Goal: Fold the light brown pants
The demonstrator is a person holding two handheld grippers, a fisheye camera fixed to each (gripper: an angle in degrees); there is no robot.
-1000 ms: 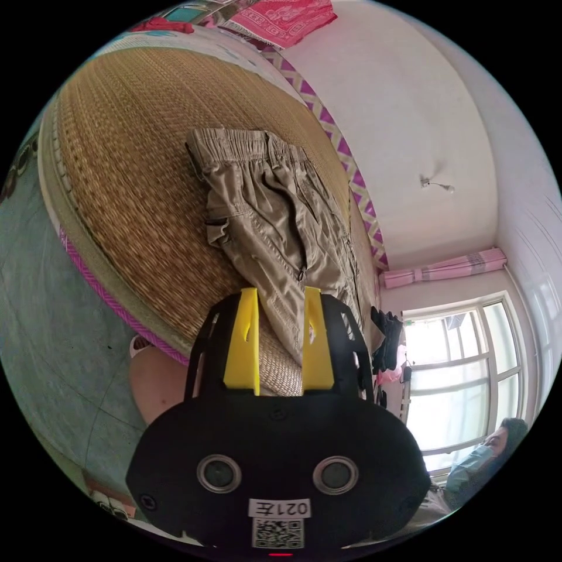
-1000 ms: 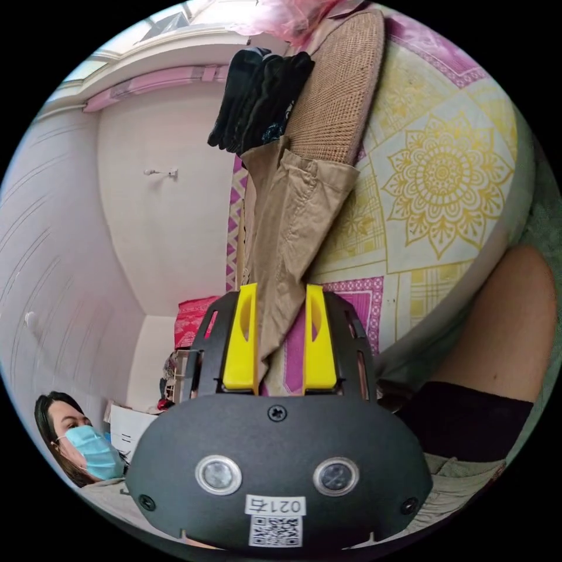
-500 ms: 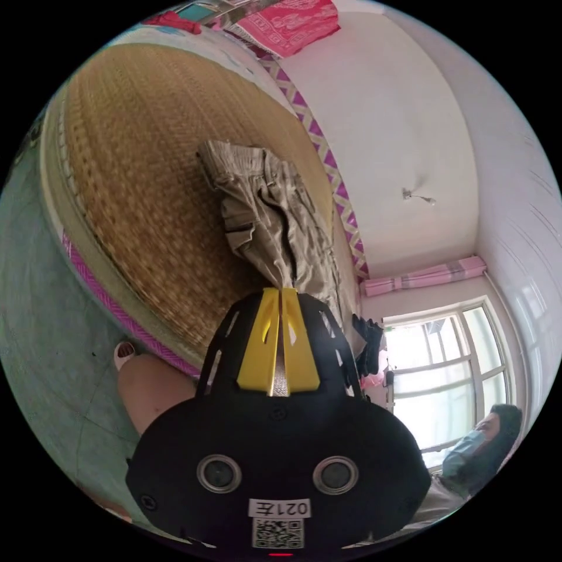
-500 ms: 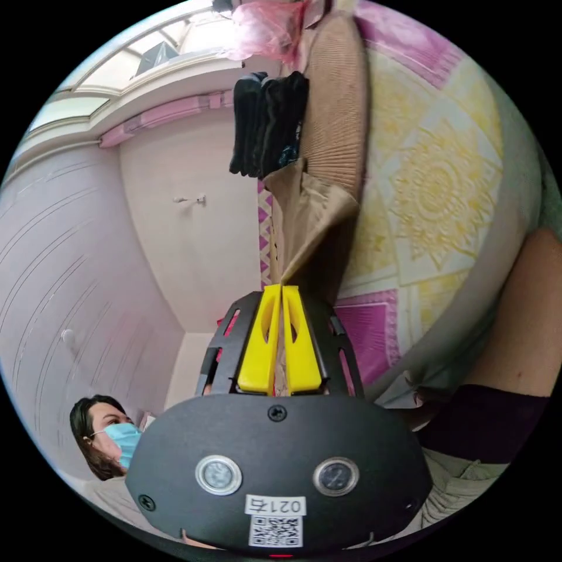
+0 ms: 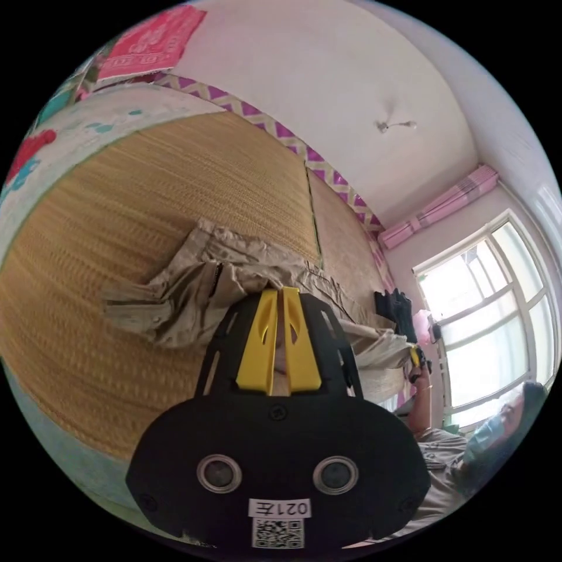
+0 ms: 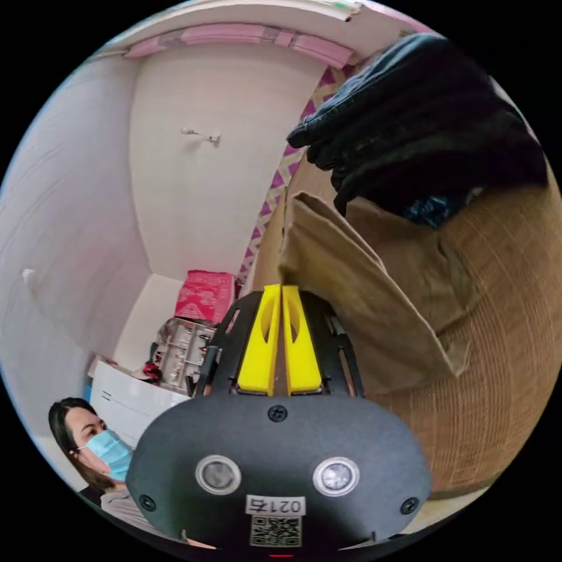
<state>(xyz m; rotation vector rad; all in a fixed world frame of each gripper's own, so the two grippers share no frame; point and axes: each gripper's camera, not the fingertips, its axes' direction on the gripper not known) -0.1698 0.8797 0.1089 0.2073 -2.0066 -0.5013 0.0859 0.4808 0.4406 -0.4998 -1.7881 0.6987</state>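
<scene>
The light brown pants (image 5: 193, 293) lie crumpled on a woven straw mat (image 5: 134, 193), the waistband end toward the view's left. My left gripper (image 5: 280, 293) is shut on a fold of the pants, with cloth between the yellow jaws. In the right gripper view, my right gripper (image 6: 280, 290) is shut on the edge of the pants (image 6: 363, 304), whose leg end is lifted and folded over the mat (image 6: 509, 351). The other gripper's yellow tip (image 5: 414, 355) shows at the far leg end in the left gripper view.
A pile of black clothes (image 6: 421, 129) lies on the mat just beyond the pants leg, also seen as black clothes (image 5: 398, 310) near the window (image 5: 486, 316). A person in a face mask (image 6: 88, 445) sits nearby. A red cloth (image 5: 152, 41) hangs at the wall.
Both grippers closed on the pants a second ago and have since lifted and carried the cloth over the mat. Both views swung round; the leg end now lies folded by the black clothes.
</scene>
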